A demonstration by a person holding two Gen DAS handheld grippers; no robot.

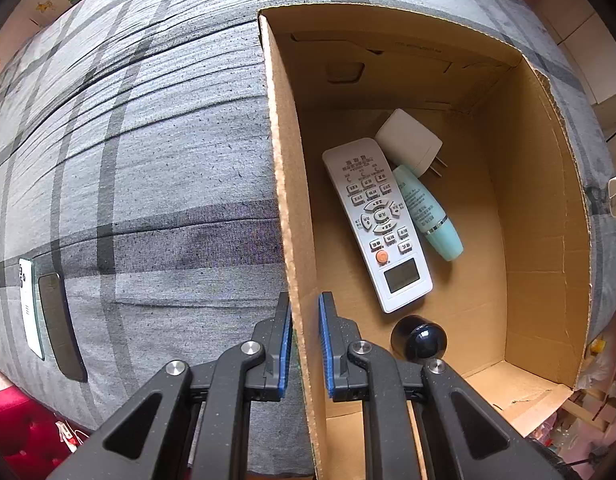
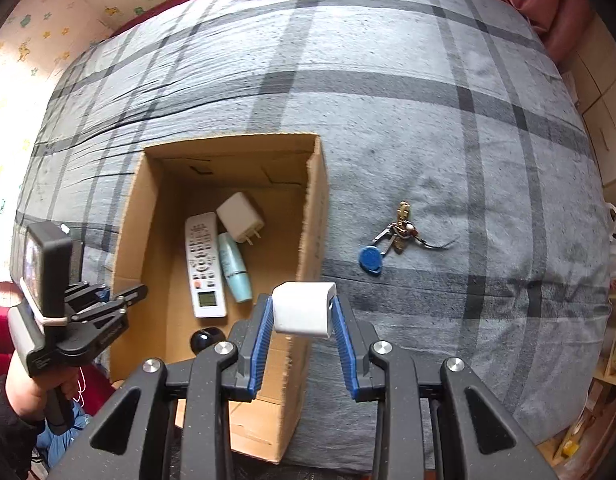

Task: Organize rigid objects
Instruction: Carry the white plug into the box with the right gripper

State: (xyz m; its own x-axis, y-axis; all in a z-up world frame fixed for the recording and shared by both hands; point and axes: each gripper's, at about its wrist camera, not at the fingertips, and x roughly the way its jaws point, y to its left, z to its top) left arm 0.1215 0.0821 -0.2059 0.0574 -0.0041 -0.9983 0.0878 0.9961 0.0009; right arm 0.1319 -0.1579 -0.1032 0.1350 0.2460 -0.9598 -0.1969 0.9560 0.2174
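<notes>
The cardboard box (image 2: pixel 228 248) sits open-topped on a grey plaid bedspread (image 2: pixel 447 140), its rough torn right wall (image 2: pixel 313 216) just left of the right gripper (image 2: pixel 302 312), with wide bare cloth to the right and far side. The right gripper's blue pads clamp a small white charger block (image 2: pixel 302 310), rounded and plain, above the box's near right corner. The left gripper (image 1: pixel 304 344) is clamped narrowly on the box's left wall (image 1: pixel 286 184). Inside lie a white remote (image 1: pixel 375 224), a mint bottle (image 1: pixel 427 212), a white plug adapter (image 1: pixel 407 142) and a dark ball (image 1: pixel 419 338). Only the right view shows the keys with a blue fob (image 2: pixel 387 236); only the left shows two phones (image 1: pixel 48 320) at the bed's left edge.
</notes>
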